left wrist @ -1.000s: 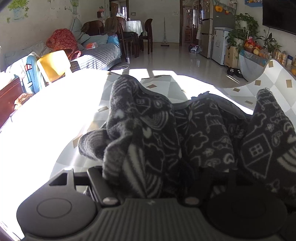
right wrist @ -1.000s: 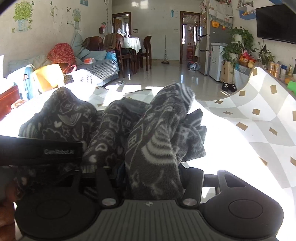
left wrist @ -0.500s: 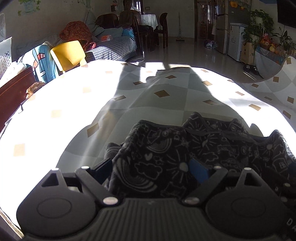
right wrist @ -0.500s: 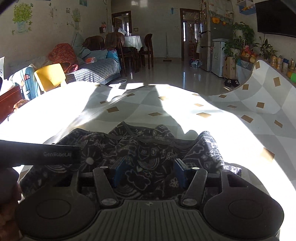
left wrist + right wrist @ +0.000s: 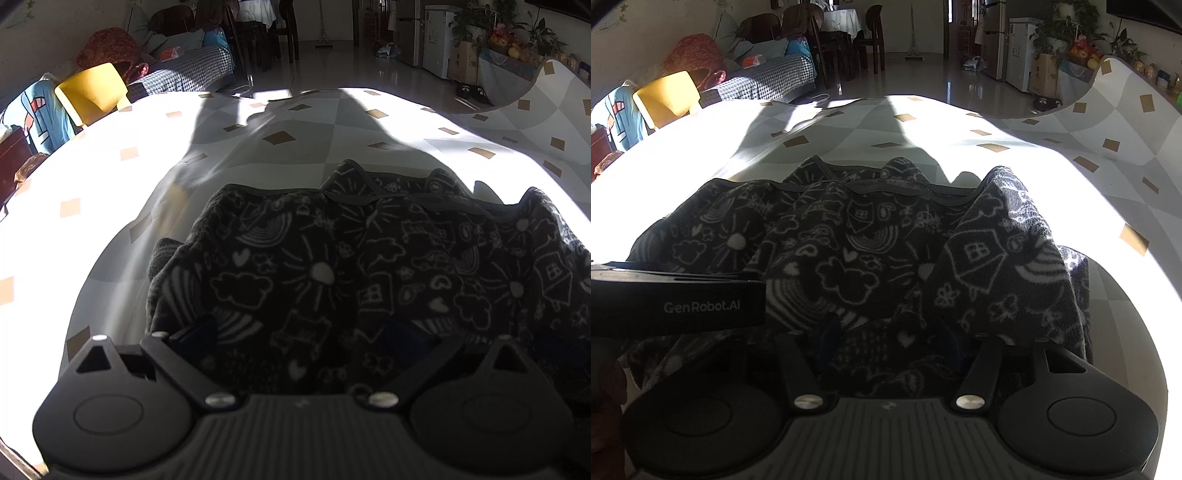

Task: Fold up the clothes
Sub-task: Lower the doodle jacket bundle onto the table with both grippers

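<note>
My left tool (image 5: 301, 334) has just been opening wide, the dark patterned garment (image 5: 332, 266) lying loose between its fingers. My right tool (image 5: 888, 338) stands half-open astride the same fabric; whether it pinches, I cannot tell. The garment lies crosswise on the worktop (image 5: 110, 166), directly ahead.

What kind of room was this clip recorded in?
Most likely a home's open living and dining room: a sofa along the wall, a dining table with chairs behind it, a fridge and houseplants opposite. The patterned fleece garment lies on a tablecloth-covered table.
</note>
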Demonstrator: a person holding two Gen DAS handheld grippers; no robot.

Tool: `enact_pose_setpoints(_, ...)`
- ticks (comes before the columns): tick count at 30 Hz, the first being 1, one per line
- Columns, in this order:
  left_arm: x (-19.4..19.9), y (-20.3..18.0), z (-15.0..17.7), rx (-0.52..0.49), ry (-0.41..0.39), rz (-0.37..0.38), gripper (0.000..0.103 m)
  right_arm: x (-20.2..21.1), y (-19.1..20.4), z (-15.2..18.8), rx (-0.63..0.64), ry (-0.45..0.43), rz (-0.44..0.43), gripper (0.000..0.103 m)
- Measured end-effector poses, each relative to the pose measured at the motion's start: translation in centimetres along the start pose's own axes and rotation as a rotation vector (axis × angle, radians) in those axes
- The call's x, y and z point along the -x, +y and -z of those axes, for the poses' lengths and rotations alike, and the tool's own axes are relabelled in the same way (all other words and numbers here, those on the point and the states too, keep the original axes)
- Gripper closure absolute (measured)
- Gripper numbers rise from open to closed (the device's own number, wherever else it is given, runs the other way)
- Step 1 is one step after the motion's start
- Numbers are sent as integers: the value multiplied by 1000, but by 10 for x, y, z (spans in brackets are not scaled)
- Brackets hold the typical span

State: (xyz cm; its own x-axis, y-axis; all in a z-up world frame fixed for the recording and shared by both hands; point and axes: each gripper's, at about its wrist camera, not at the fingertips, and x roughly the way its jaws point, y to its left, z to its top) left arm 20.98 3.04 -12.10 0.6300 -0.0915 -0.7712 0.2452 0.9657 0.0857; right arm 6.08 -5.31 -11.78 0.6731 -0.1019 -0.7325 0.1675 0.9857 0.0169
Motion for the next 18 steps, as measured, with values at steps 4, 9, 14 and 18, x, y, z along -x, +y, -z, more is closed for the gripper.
enact_pose_setpoints(4,-9,8,1,33,28,10,0,0,1,3,48,-4,69,46)
enact_pose_setpoints(9,-17,25,1,114,61,42,0,1,-12,2,-13,-3,102,47)
enact_pose_setpoints(14,-19,33,-2,144,61,63,0,4,-18,1,-13,-18,152,48)
enact_pose_setpoints(18,-16,34,-4,150,54,64,2,8,-25,-1,-54,-21,173,47)
